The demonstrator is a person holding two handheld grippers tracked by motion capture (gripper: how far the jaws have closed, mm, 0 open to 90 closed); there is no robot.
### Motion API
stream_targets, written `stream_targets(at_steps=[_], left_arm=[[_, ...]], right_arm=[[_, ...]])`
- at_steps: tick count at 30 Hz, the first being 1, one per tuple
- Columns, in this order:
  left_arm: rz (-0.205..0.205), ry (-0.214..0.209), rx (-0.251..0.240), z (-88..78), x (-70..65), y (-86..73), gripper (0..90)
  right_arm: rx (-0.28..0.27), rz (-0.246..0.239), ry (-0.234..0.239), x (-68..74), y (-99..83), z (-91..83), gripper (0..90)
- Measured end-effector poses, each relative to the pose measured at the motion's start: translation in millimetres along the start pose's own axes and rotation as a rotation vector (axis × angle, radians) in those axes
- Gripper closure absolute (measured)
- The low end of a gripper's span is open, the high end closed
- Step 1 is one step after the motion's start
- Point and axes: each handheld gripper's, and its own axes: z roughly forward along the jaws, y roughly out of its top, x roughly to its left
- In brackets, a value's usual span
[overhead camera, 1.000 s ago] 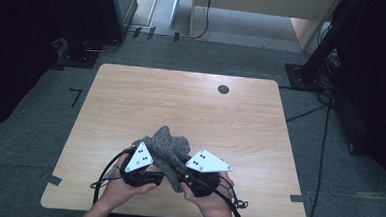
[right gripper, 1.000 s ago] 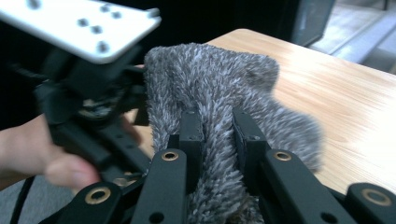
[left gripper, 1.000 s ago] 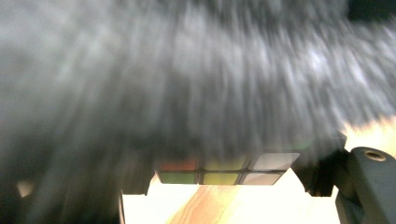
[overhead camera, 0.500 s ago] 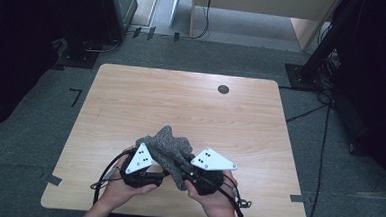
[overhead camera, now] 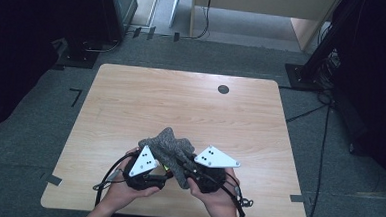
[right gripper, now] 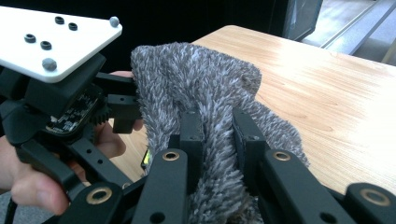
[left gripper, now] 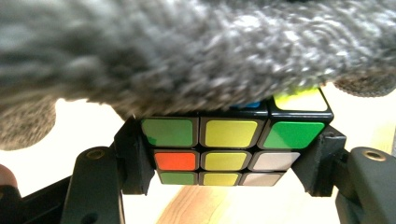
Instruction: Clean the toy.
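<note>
Clamping a colour cube (left gripper: 231, 144) at lower centre between the left gripper (left gripper: 231, 154) jaws; pinching a grey fuzzy cloth (right gripper: 210, 107) mid-frame with the right gripper (right gripper: 218, 135), draping it over the cube, above the wooden table (overhead camera: 191, 103).

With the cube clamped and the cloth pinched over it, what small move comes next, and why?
Probably drag the grey cloth across the cube with the right gripper. The left gripper clamps the cube by its sides, and the cloth already drapes over its top face.
</note>
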Motion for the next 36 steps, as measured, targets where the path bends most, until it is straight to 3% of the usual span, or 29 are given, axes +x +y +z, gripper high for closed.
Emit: stream_targets(at_steps=[3,6,15,21,25,31,34,36], left_arm=[[-0.010,-0.011,0.002,2.0,-1.9,-0.4,34.1],[0.012,-0.019,0.011,5.1,-6.6,-0.8,34.1],[0.008,0.008,-0.006,-0.6,0.6,0.3,34.1],[-0.025,0.012,0.000,-0.7,3.3,0.0,34.1],[-0.003,-0.001,0.008,3.4,-5.0,0.2,34.1],[0.006,0.000,-0.007,1.6,-4.0,0.5,34.1],[-0.005,-0.012,-0.043,-3.8,1.0,0.3,34.1],[-0.008,-0.044,-0.088,-7.2,4.1,-1.0,34.1]], right_arm=[[0.006,-0.016,0.031,7.7,-0.6,2.8,78.2],[0.022,-0.044,0.049,14.6,-1.2,6.4,78.2],[0.004,0.023,0.007,-2.7,0.0,-0.7,78.4],[0.009,-0.020,0.053,11.7,-1.1,3.5,78.7],[0.020,-0.035,0.067,17.5,-2.1,7.5,78.6],[0.004,0.006,0.026,2.6,-0.5,2.6,78.5],[-0.026,0.054,-0.019,-10.0,1.0,-5.6,78.6],[-0.041,0.090,-0.024,-15.7,1.5,-9.6,78.7]])
